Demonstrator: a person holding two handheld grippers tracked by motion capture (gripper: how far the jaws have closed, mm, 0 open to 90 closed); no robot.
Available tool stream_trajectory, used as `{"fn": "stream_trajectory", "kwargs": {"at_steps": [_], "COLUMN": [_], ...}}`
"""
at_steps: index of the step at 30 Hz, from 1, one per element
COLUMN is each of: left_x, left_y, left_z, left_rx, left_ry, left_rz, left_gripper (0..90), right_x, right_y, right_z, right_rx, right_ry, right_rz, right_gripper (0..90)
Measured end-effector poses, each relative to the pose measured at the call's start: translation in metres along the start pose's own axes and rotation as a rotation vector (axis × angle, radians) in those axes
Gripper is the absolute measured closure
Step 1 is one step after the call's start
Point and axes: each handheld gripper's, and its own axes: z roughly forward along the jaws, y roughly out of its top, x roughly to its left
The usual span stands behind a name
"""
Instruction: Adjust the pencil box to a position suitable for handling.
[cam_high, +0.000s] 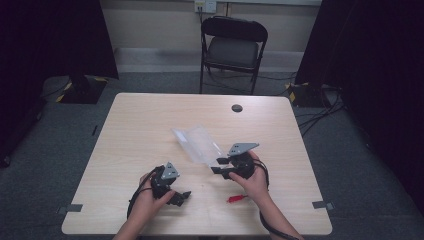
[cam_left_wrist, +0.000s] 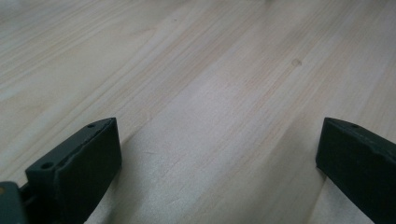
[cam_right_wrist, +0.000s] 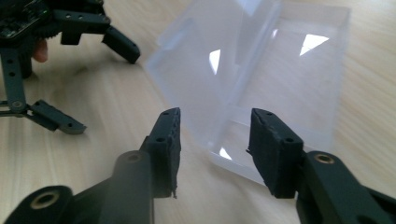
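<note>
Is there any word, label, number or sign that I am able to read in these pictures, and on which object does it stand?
None can be read.
The clear plastic box has only glare, no print.
The wooden table and both tools, left and right, show no text.
The wall socket is too small to tell.

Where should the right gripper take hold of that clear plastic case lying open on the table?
Probably the near edge of the clear plastic case, coming in low from the person's side. It lies opened flat with thin walls, and the right gripper already points at that edge with its fingers parted on either side, so one can slide over the rim.
</note>
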Motion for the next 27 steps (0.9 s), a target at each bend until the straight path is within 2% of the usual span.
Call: {"fn": "stream_trajectory", "kwargs": {"at_steps": [3,6,7,10,12,15,16,17,20,23,24,27], "left_x": [0.0,0.0,0.0,0.0,0.0,0.0,0.0,0.0,0.0,0.0,0.0,0.0], "left_y": [0.0,0.0,0.0,0.0,0.0,0.0,0.0,0.0,0.0,0.0,0.0,0.0], "left_z": [0.0,0.0,0.0,0.0,0.0,0.0,0.0,0.0,0.0,0.0,0.0,0.0], "left_rx": [0.0,0.0,0.0,0.0,0.0,0.0,0.0,0.0,0.0,0.0,0.0,-0.001], "left_ry": [0.0,0.0,0.0,0.0,0.0,0.0,0.0,0.0,0.0,0.0,0.0,0.0], "left_rz": [0.0,-0.001,-0.001,0.001,-0.001,0.0,0.0,0.0,0.001,-0.001,0.0,-0.002], "left_gripper": [0.0,0.0,0.0,0.0,0.0,0.0,0.0,0.0,0.0,0.0,0.0,0.0], "right_x": [-0.006,-0.021,-0.021,-0.032,-0.034,-0.035,-0.036,-0.036,-0.036,-0.037,-0.036,-0.035], "right_y": [-0.001,-0.004,-0.004,-0.005,-0.006,-0.007,-0.008,-0.008,-0.009,-0.011,-0.012,-0.013], "right_z": [-0.005,-0.01,-0.01,-0.006,-0.002,0.003,0.008,0.008,0.013,0.014,0.013,0.012], "right_rx": [-0.021,0.006,0.006,0.029,0.035,0.051,0.074,0.074,0.098,0.11,0.113,0.111], "right_ry": [-0.001,-0.094,-0.094,-0.143,-0.154,-0.154,-0.17,-0.17,-0.187,-0.189,-0.189,-0.192], "right_rz": [0.015,0.058,0.058,0.086,0.104,0.102,0.098,0.098,0.108,0.129,0.127,0.14], "right_gripper": [51.5,51.5,51.5,52.5,53.4,54.4,56.2,56.2,65.7,69.9,77.5,79.9]}}
